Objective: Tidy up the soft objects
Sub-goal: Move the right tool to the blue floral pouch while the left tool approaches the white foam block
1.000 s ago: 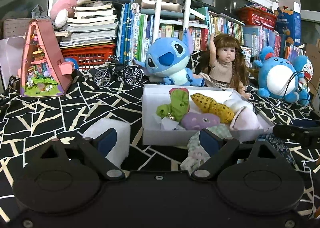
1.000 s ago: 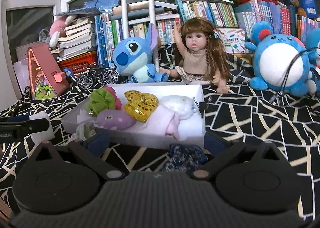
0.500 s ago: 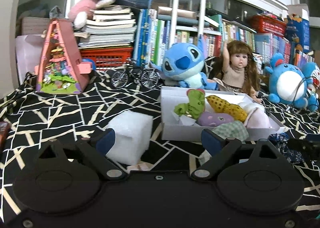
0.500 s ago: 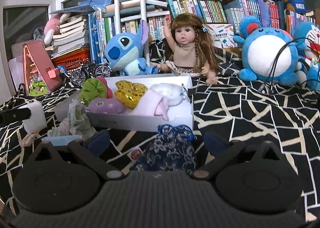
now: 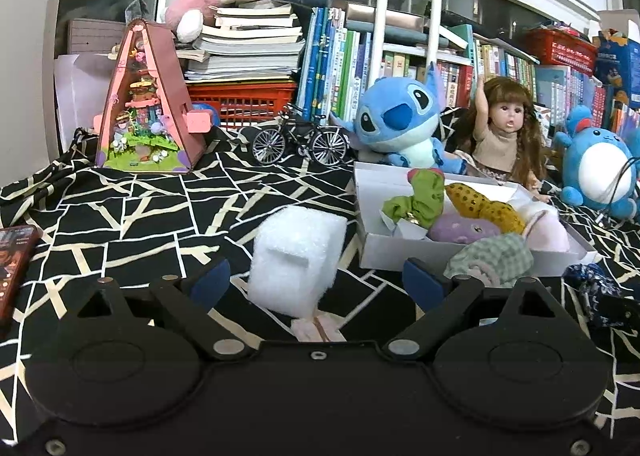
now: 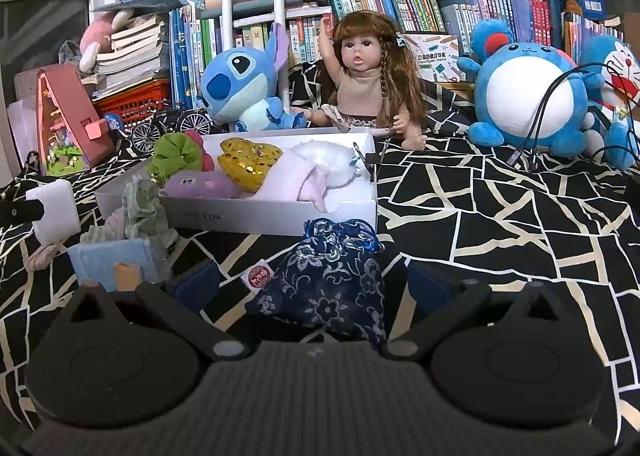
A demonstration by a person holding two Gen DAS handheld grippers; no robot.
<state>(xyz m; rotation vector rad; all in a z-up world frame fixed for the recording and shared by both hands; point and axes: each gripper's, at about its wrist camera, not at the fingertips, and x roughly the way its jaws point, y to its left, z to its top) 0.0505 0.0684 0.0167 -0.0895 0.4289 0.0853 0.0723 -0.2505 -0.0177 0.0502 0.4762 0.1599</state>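
Pointing slightly downward, the left gripper (image 5: 316, 282) stood wide around the white foam block (image 5: 298, 256), untouched. The right gripper (image 6: 312, 282) stood wide around the blue floral pouch (image 6: 326, 276) before the white box (image 6: 280, 216); only its view showed a light-blue cloth (image 6: 112, 260).

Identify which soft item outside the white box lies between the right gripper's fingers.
The dark blue floral pouch. The white foam block and checked cloth lie off to its left.

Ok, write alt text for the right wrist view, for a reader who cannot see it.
The open right gripper straddles a dark blue floral pouch on a black-and-cream cloth, without pressing it. Just behind is a white box of small soft toys, then a blue plush, a doll and bookshelves.
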